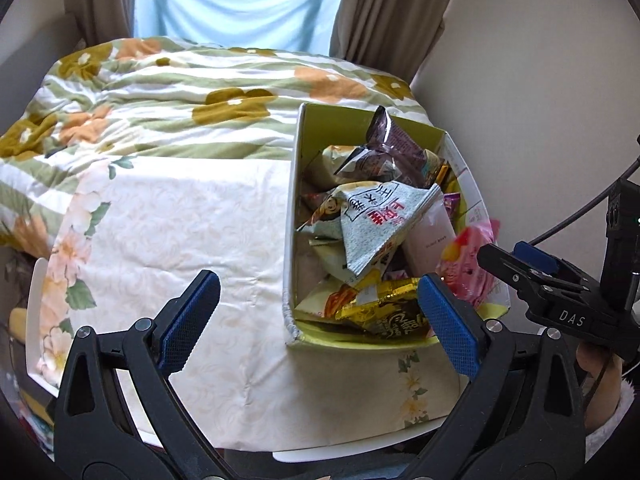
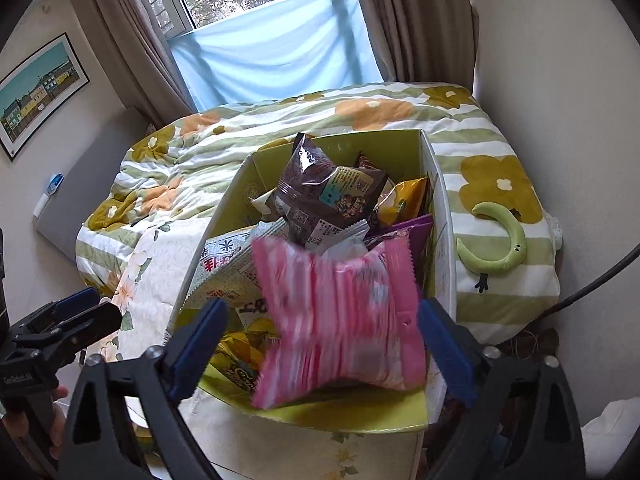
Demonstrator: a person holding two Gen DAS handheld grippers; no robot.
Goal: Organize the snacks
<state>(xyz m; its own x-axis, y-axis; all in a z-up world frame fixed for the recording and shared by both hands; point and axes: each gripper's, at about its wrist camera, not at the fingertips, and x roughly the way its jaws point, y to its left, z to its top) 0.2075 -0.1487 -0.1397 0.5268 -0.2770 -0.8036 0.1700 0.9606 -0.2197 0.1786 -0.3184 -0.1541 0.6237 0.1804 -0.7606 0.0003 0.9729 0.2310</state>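
Left gripper [image 1: 316,322]: jaws spread wide, holding nothing, poised over the white cloth [image 1: 180,240] beside the green box [image 1: 291,216].

Right gripper [image 2: 320,344]: jaws wide apart; blurred pink packet [image 2: 340,320] lies between them, unclamped, atop the snacks [image 2: 324,196] heaped in the box.

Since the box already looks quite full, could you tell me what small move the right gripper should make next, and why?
Probably draw the right gripper back a little. Its fingers are open, with the blurred pink packet lying between them over the near rim of the green box, on top of other snacks. The left gripper is open and empty, so nothing else needs steadying, as far as I can see.
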